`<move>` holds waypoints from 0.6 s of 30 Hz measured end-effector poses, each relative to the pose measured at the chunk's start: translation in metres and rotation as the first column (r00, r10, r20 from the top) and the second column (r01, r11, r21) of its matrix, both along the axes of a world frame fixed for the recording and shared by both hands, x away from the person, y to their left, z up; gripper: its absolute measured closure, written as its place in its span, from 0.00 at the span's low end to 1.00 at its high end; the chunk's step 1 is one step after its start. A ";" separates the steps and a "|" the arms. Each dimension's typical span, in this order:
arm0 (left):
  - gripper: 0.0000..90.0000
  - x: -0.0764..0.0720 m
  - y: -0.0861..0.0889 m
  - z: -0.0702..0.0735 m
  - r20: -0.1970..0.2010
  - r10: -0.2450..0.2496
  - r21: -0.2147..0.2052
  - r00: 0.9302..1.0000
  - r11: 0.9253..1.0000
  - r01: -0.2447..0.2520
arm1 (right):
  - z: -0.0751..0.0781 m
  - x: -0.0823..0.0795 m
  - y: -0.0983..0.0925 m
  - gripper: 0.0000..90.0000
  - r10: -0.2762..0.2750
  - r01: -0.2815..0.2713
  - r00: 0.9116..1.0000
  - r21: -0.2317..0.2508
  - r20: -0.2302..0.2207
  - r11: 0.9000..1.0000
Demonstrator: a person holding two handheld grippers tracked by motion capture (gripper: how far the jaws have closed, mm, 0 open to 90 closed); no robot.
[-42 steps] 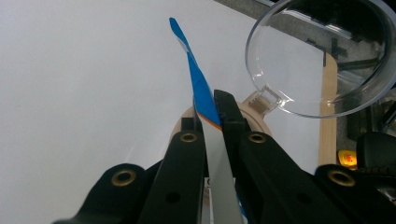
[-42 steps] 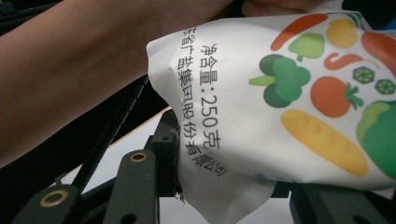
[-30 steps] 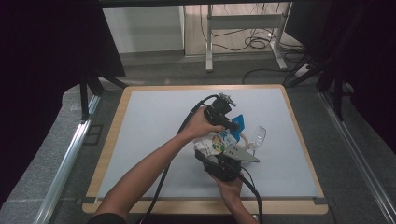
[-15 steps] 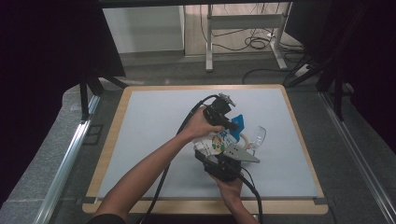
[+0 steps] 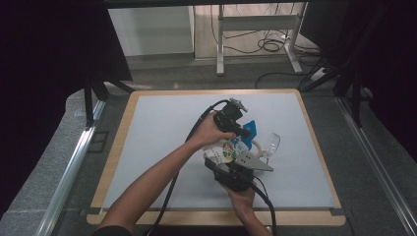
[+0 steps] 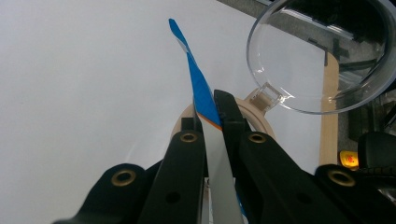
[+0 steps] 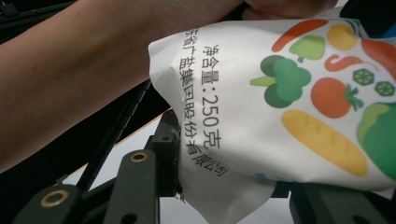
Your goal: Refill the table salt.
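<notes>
- We see the left gripper (image 6: 211,109) pinching the blue top edge of the pouch (image 5: 231,147).
- The right gripper (image 7: 224,186) clamps its bottom, mid-table (image 5: 162,123), beside a clear lidded container (image 5: 269,143).

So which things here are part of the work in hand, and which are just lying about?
In use:
- printed pouch, clamped by the right gripper
- its blue top edge, pinched by the left gripper
- container with hinged clear lid beside it

Lying about:
- cables on the floor behind the table
</notes>
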State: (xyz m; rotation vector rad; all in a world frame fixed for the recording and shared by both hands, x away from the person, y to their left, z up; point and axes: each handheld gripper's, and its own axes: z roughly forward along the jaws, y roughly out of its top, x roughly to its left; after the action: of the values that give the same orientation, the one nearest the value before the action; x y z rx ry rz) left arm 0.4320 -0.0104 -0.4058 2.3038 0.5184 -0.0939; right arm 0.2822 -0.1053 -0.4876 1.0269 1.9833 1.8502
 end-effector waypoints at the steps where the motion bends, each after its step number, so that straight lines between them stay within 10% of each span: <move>1: 1.00 0.000 0.000 0.000 0.001 0.001 -0.001 1.000 1.000 -0.001 | 0.000 0.000 0.000 0.65 0.000 0.000 1.000 0.002 0.001 1.000; 18: 1.00 0.001 -0.003 0.001 0.005 -0.006 0.002 1.000 1.000 0.006 | 0.002 0.000 -0.002 0.65 -0.013 0.013 1.000 0.011 0.005 1.000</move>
State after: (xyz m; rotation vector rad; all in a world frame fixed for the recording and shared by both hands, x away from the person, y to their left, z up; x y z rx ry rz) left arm 0.4333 -0.0130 -0.4048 2.3071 0.5096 -0.0911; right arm 0.2818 -0.1068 -0.4854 1.0347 1.9613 1.8578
